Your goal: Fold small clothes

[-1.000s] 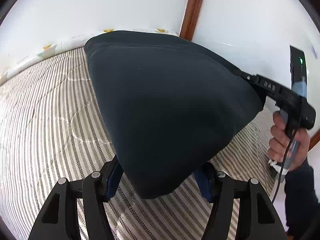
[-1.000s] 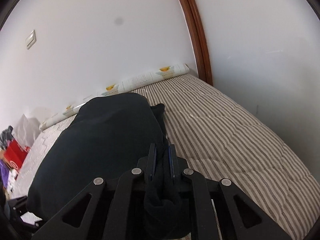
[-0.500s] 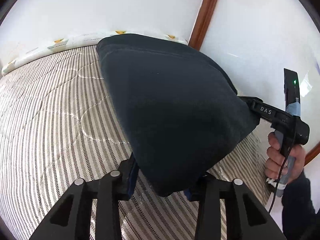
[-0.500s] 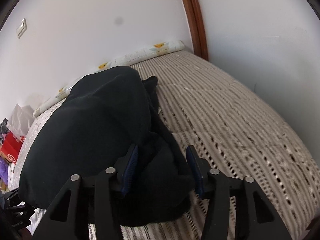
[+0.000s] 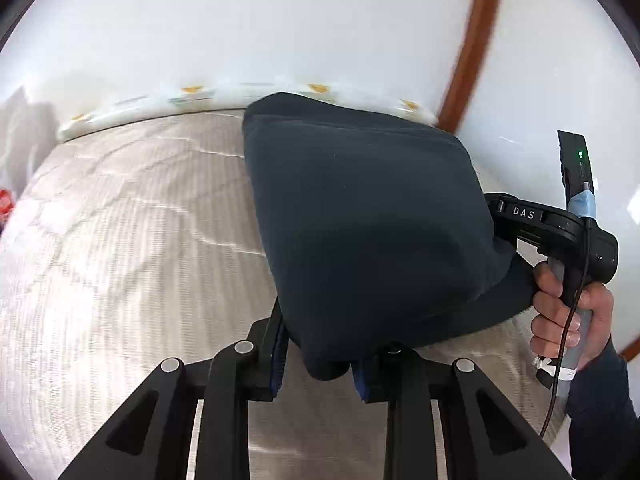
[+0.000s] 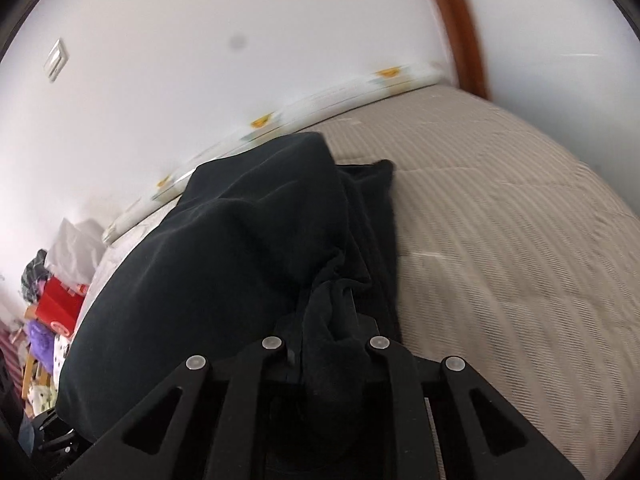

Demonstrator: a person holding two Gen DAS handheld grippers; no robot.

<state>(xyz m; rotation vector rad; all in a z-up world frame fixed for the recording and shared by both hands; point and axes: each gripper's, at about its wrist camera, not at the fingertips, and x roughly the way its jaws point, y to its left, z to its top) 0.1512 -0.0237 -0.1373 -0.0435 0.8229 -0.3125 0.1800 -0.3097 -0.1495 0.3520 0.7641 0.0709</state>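
Note:
A dark navy garment (image 5: 368,220) lies stretched over the striped bed (image 5: 120,240), held up between the two grippers. My left gripper (image 5: 320,360) has its blue-padded fingers (image 5: 279,356) closed around the garment's near corner. In the right wrist view the same garment (image 6: 224,264) fills the left and middle, and my right gripper (image 6: 324,340) is shut on a bunched fold of it. The right gripper also shows in the left wrist view (image 5: 532,224), held by a hand at the garment's right edge.
The bed meets white walls at the back, with a patterned bolster (image 5: 192,96) along the far edge and a brown wooden door frame (image 5: 472,40) in the corner. Coloured boxes and bags (image 6: 52,304) are piled off the bed's left side.
The right gripper opened half a second ago and has shut again on the garment. The left gripper's fingers have closed in on the corner. Both views have tilted up and shifted.

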